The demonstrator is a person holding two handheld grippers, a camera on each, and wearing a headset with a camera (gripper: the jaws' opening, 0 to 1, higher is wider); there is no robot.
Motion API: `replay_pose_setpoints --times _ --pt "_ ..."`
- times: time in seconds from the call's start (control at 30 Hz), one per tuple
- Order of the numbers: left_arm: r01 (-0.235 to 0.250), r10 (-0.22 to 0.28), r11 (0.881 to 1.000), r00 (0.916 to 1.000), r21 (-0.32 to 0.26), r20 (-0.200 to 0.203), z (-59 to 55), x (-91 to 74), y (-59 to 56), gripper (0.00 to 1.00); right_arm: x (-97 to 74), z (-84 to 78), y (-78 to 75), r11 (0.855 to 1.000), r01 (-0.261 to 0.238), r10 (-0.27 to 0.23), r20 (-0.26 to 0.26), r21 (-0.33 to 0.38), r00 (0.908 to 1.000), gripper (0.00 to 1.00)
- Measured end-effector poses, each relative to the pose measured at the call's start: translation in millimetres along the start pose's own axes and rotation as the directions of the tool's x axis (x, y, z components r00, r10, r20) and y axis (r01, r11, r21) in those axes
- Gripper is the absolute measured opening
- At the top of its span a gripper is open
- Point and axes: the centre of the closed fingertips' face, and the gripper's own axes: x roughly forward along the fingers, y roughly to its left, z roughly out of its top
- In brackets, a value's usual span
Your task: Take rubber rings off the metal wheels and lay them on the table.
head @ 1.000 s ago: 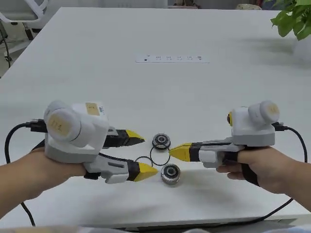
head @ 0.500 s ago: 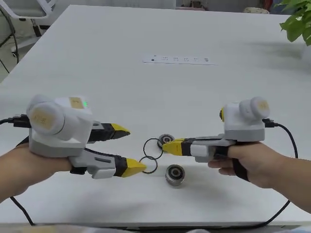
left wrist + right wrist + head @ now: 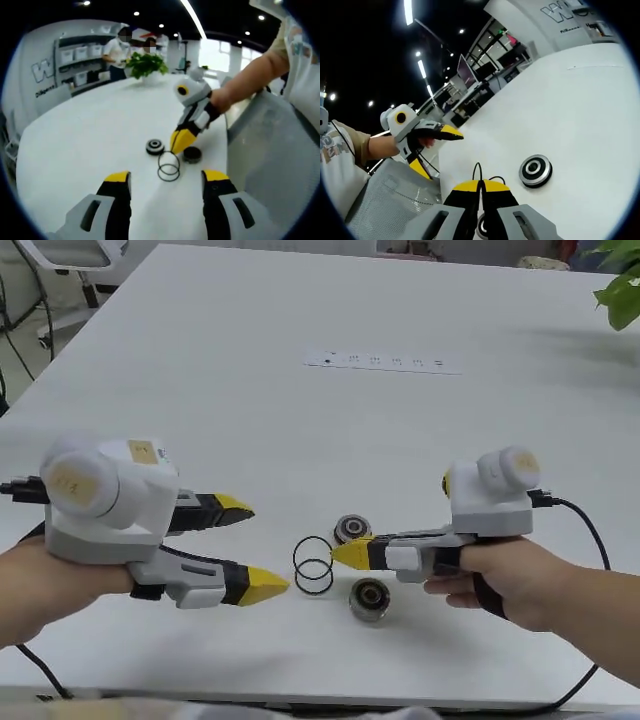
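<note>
Two black rubber rings (image 3: 313, 565) lie side by side on the white table (image 3: 330, 440), seen also as the rings (image 3: 169, 167). One metal wheel (image 3: 351, 528) sits just beyond them, another wheel (image 3: 371, 597) nearer me. My right gripper (image 3: 340, 553) is shut, and its yellow tips meet the far ring's right edge. In the right gripper view a thin arc of that ring (image 3: 476, 169) rises from between the shut tips of the right gripper (image 3: 481, 184), with a wheel (image 3: 535, 170) to the right. My left gripper (image 3: 250, 546) is open, just left of the rings and holding nothing.
A flush socket strip (image 3: 380, 362) is set into the table farther back. A potted plant (image 3: 625, 285) stands at the far right corner and a chair (image 3: 70, 252) at the far left. Black cables trail from both grippers over the near edge.
My right gripper's shut tips have moved left from between the two wheels, and the larger ring has come left with them. It now lies beside the smaller ring, clear of the wheels.
</note>
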Motion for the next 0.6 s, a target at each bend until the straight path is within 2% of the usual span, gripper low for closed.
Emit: replay_pose_setpoints --times 0.6 --pt "-0.010 0.010 1.000 0.9999 -0.014 -0.009 -6.4 -2.2 3.3 0.57 3.9 -13.7 -11.2 0.998 0.044 -0.042 -0.054 0.038 0.9976 0.00"
